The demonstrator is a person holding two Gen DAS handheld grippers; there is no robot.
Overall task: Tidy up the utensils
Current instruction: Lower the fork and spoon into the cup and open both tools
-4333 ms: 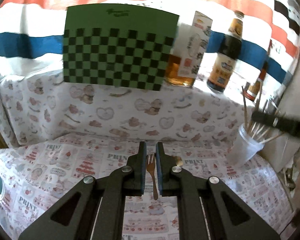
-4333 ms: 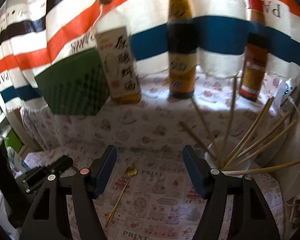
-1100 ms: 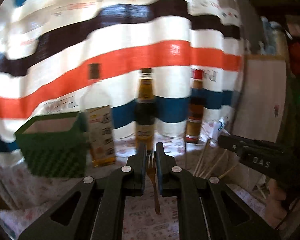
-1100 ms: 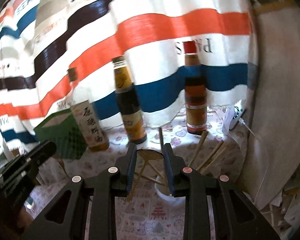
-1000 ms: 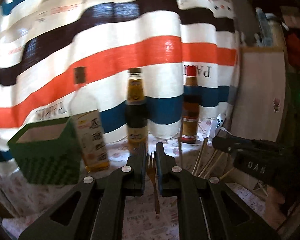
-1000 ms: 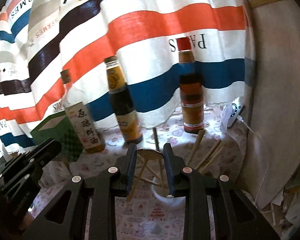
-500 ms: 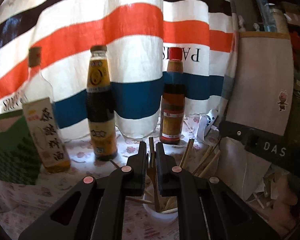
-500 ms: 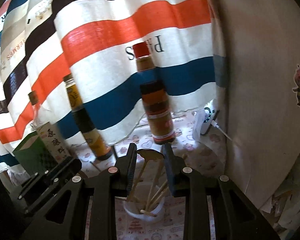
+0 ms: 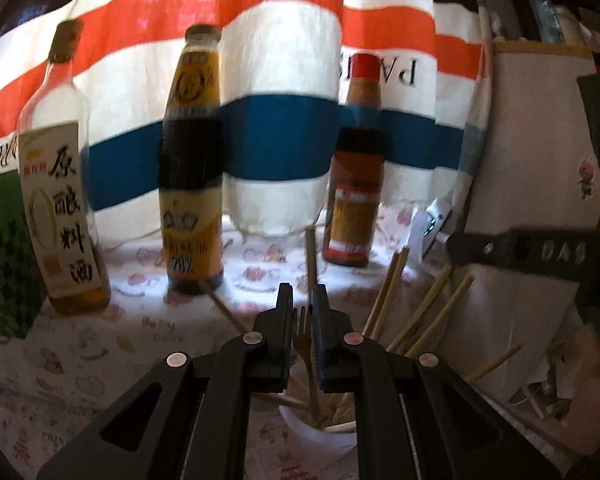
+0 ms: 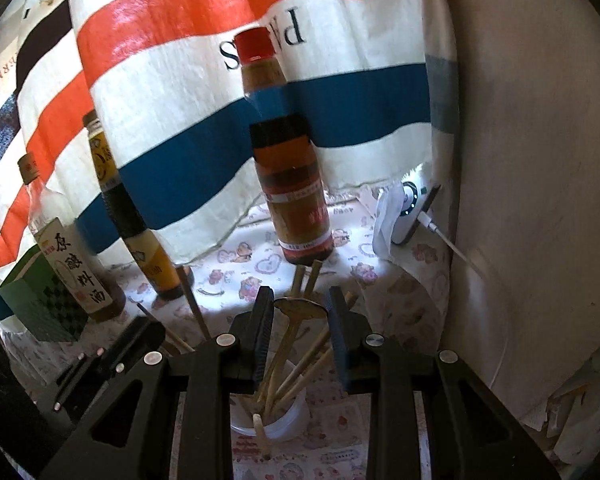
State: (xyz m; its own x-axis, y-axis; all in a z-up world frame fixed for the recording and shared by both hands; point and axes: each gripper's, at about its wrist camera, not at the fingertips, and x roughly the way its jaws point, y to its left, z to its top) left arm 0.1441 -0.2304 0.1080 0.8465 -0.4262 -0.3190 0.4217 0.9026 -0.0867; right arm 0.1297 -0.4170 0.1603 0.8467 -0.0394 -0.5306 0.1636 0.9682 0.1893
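Three bottles [image 9: 192, 160] line the striped curtain [image 9: 280, 60]; left gripper [image 9: 303, 312] fingers clamp a fork [image 9: 304, 344], right gripper [image 10: 300, 312] fingers a spoon [image 10: 300, 310]

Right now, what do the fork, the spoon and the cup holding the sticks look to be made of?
Fork: probably wood or bamboo; matte brown, no glint.
Spoon: likely metal with a gold finish; its bowl shines and the stem is thin.
Cup: seemingly plastic; milky white, light passing through its thin wall.
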